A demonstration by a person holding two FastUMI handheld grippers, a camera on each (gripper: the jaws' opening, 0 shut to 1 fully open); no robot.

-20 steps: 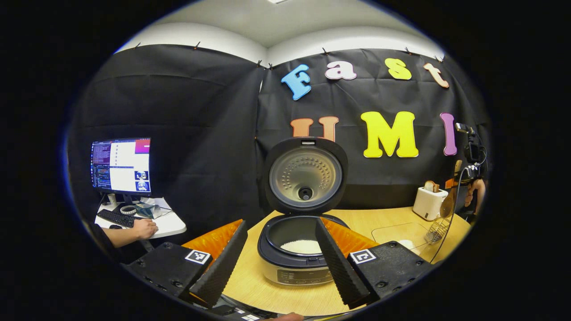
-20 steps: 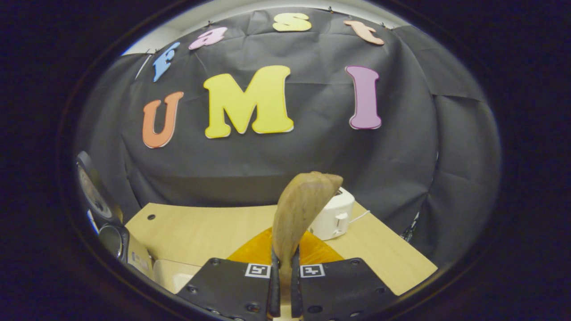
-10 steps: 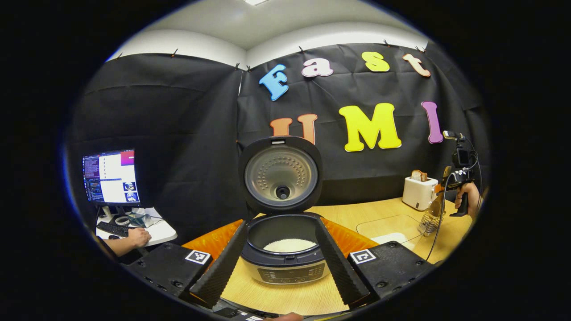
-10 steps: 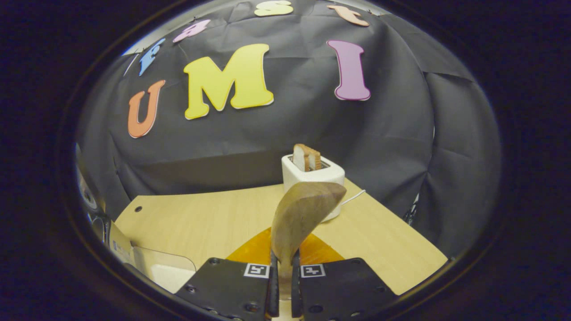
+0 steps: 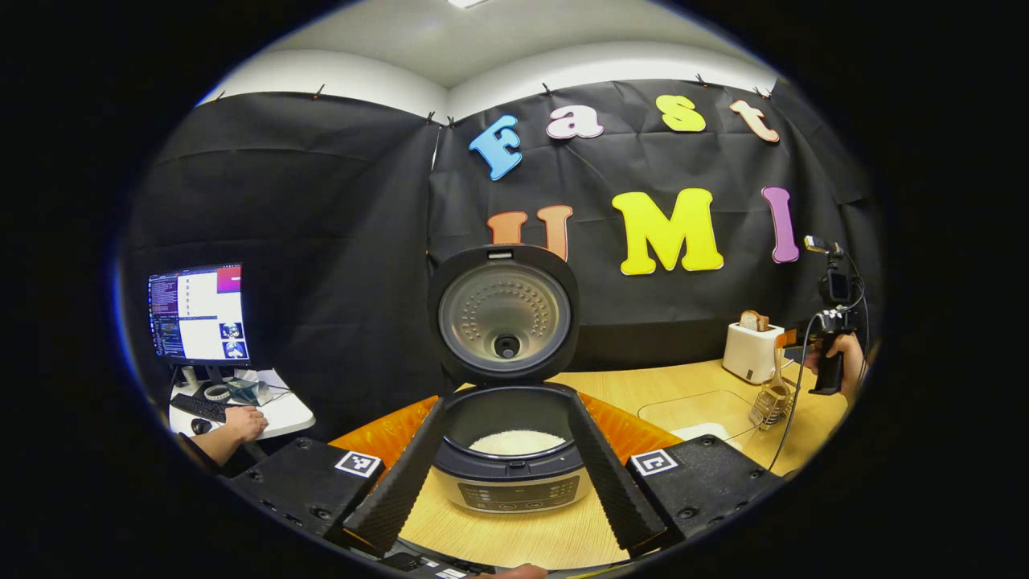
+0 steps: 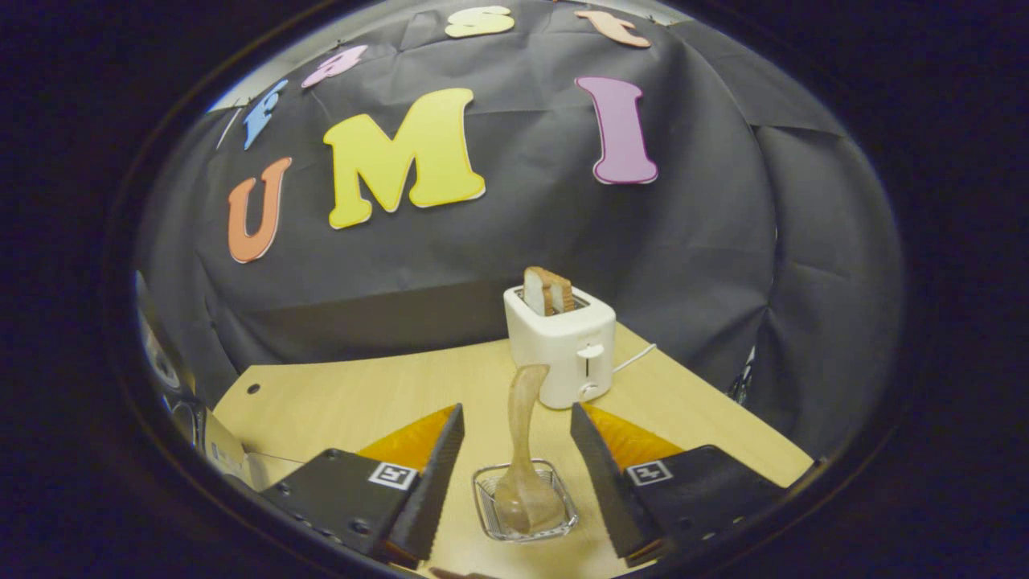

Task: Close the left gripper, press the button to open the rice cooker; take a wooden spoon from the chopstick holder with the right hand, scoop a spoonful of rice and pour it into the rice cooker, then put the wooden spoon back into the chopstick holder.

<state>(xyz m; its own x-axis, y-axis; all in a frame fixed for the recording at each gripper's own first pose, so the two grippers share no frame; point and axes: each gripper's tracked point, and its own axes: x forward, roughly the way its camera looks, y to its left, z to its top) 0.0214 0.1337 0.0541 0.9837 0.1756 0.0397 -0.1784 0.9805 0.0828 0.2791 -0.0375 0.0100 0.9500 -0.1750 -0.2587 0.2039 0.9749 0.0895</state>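
Left gripper (image 5: 508, 482): jaws spread wide, holding nothing, one finger either side of the cooker front.
Cooker (image 5: 514, 462): on the table (image 5: 627, 386), lid (image 5: 504, 314) standing straight up, white rice (image 5: 516, 441) sitting in the pot.
Right gripper (image 6: 514, 474): jaws wide apart too, nothing gripped, hovering right over the holder; a hand (image 5: 844, 354) holds it off at the right in the left gripper view.
Spoon (image 6: 524, 450): standing in the holder, bowl end down, handle poking up between the fingers and touching neither.
Holder (image 6: 524, 503): small wire basket on the table, near the toaster.
Toaster (image 6: 563, 342): white, bread (image 6: 548, 289) sticking out the top, just behind the spoon.
Side desk: monitor (image 5: 197, 314), and a person's hand (image 5: 243, 420) by a keyboard (image 5: 193, 406).
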